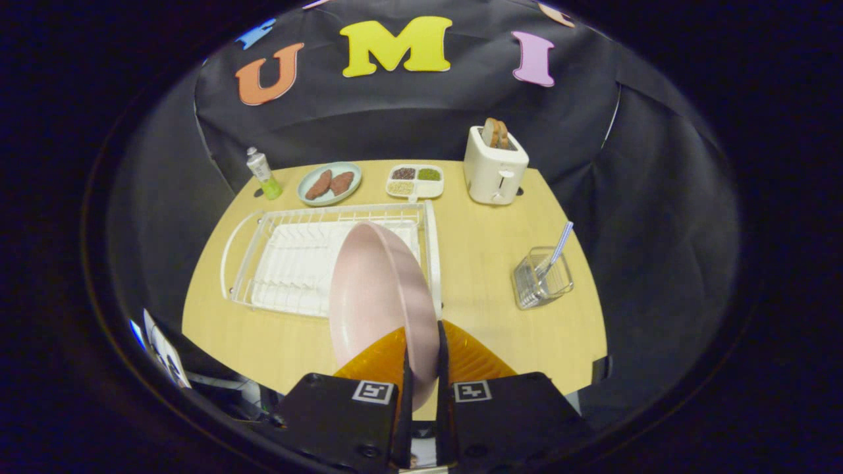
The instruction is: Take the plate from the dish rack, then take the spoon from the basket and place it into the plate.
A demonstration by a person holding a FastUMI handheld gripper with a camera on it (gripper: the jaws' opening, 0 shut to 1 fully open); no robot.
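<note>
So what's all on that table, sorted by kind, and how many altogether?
Plates and trays: 3, the pink plate pinched between the gripper fingers, the bluish plate, the divided tray
Racks and baskets: 2, dish rack, basket
Spoon: 1
Toaster: 1
Bottle: 1
Total: 8

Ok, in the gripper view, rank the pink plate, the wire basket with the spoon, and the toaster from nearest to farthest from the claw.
1. Pink plate: clamped on edge between the claw fingers, over the dish rack's corner.
2. Wire basket: ahead to the right, spoon standing in it.
3. Toaster: at the table's far edge, bread in its slots.
</note>
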